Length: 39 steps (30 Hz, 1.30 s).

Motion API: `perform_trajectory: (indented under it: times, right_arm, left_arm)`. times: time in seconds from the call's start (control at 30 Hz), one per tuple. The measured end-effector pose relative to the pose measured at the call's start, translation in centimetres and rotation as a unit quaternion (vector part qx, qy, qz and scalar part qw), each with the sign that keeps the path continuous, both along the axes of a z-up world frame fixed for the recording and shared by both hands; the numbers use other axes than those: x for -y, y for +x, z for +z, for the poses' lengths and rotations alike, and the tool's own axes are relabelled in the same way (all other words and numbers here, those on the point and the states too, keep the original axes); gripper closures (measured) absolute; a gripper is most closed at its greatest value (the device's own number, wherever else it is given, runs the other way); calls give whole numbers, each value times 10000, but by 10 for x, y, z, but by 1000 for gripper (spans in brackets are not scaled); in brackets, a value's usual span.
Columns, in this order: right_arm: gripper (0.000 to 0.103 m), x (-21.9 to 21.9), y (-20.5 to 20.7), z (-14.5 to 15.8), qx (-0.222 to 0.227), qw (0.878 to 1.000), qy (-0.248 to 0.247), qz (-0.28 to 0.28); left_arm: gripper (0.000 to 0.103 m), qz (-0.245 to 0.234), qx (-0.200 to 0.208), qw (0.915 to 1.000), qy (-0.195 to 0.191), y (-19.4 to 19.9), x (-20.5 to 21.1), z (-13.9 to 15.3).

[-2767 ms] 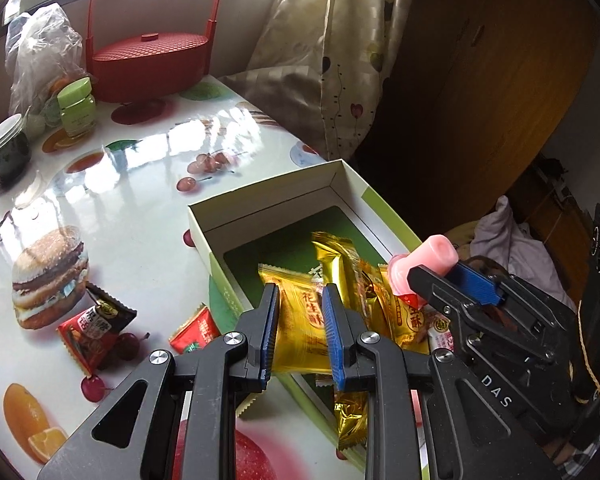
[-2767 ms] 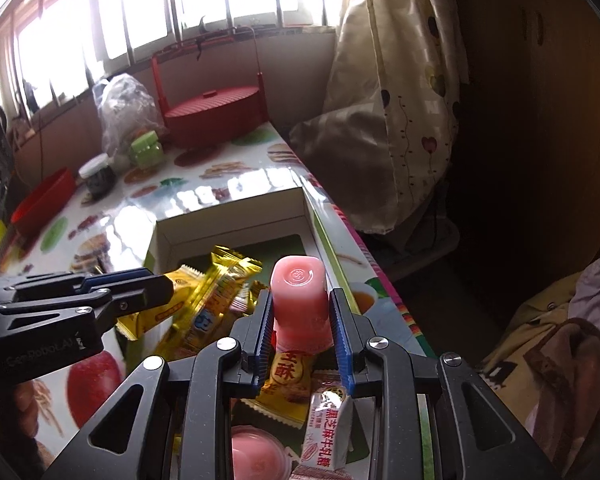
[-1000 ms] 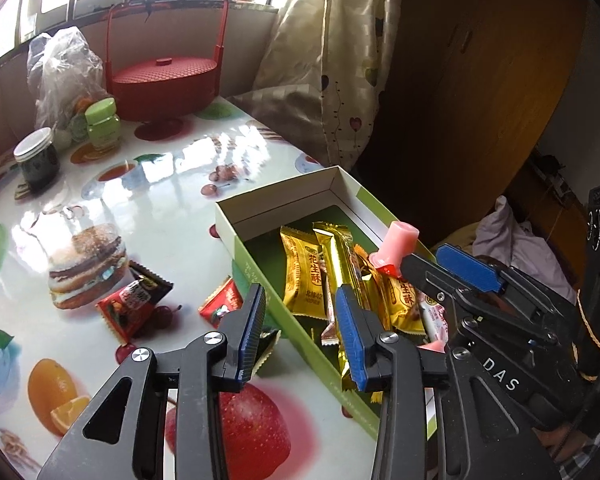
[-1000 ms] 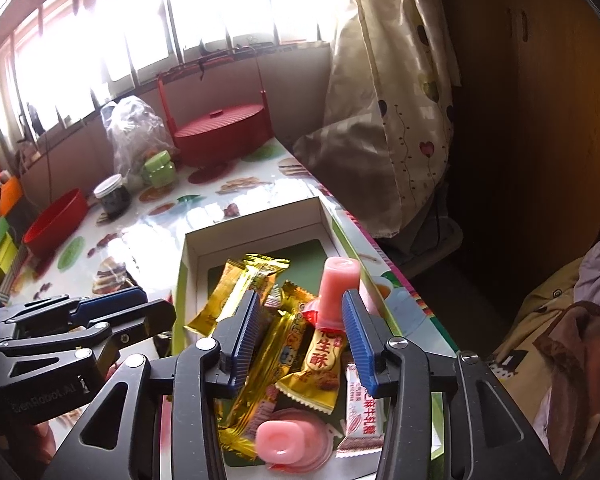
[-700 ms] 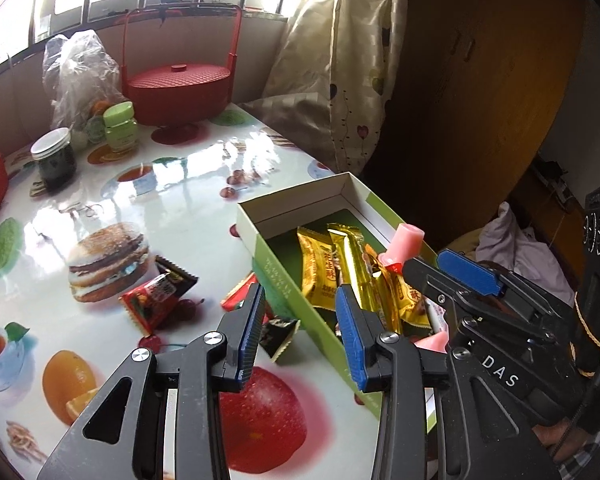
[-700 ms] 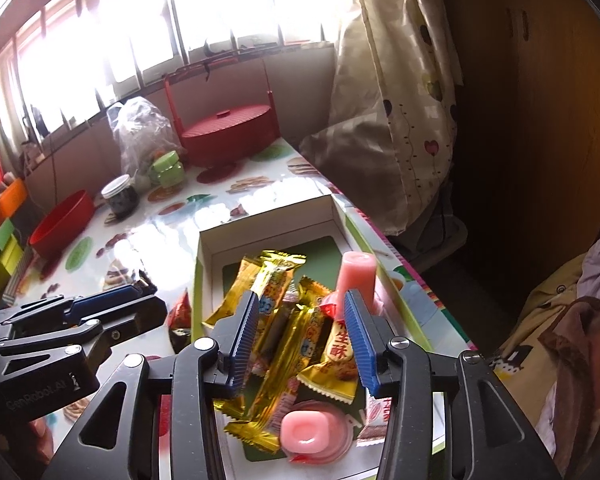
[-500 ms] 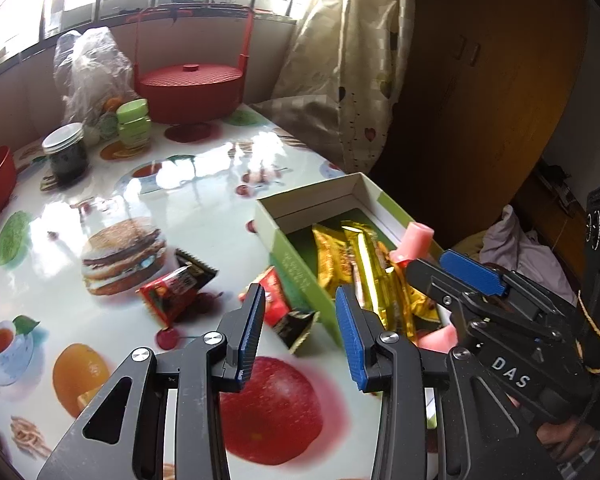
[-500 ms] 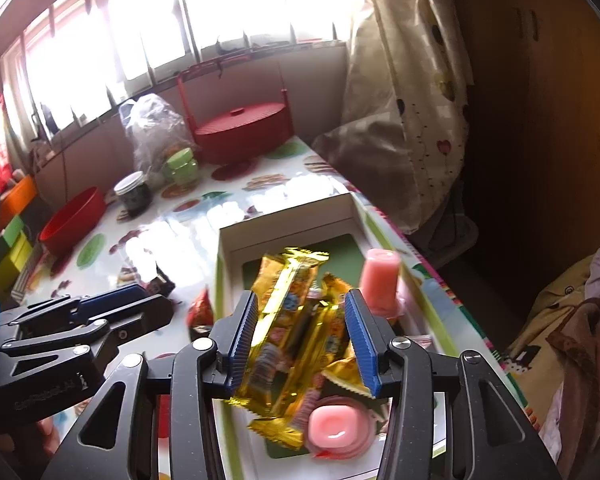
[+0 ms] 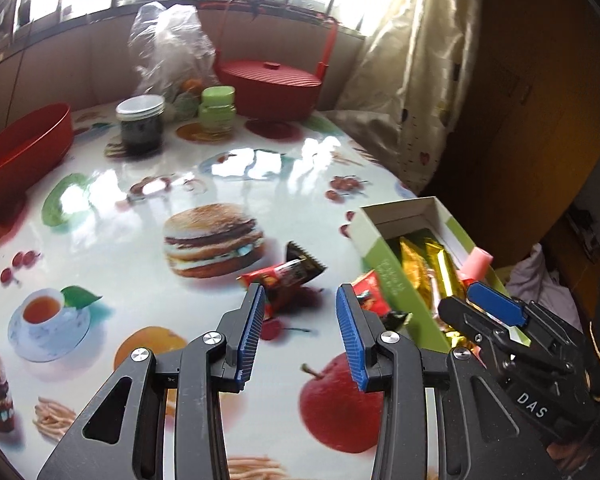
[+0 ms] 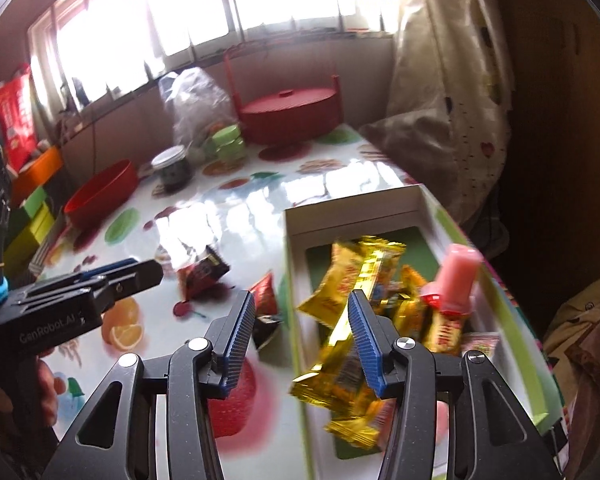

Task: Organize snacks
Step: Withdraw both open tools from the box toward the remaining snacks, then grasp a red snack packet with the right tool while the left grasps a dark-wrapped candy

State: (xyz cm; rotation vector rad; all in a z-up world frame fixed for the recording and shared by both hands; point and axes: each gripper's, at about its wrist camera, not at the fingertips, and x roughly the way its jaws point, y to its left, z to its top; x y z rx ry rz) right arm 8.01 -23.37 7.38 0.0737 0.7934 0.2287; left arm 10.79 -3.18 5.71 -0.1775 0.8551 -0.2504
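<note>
I'm hovering the left gripper point(image 9: 300, 332) over the table point(image 9: 140, 200), jaws partly apart with nothing between them, pointing at two red snack packets point(image 9: 282, 276) lying beside the box point(image 9: 384, 264). My right gripper point(image 10: 302, 336) has just been opening wider, gripping nothing, above the box's left wall; gold bars point(image 10: 356, 276) and a pink jelly cup point(image 10: 458, 276) are sitting inside.

Gold snack pkts point(image 10: 352, 280) + pink jelly cup point(image 10: 456, 276) in green box point(image 10: 512, 344); red pkts point(image 9: 284, 276) on table.
</note>
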Motion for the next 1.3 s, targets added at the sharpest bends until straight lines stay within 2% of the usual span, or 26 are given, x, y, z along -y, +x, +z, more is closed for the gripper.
perform_trajectory:
  times: [0.17,0.5,0.73,0.97,1.1,1.3]
  right_arm:
    - [55,-21,9,-8,-102,9992,-258,289]
    - [55,-62,25,-24,-193,9897,-1155,825]
    - [55,-74,30,-37,-377,9844,-1370,1042]
    - [69,-83,32,-46,-436,9786,-1721,1038]
    - [80,-86,31,-48,-432,9784,-1718,1062]
    - [81,-87,26,-47,-456,9840,-1253,1180]
  left_arm:
    - [64,122,-117,9998,-80,0,-14,-10]
    - [64,231,-221,9992,-231,3,-31,-21]
    - [64,326,-281,9986,-315,5,-42,-27]
    - [64,347,-338,9983,-338,8,-46,-32]
    - [64,326,-349,9983,-340,9,-45,-33]
    - [64,243,-369,9986,-306,12,-43,-35]
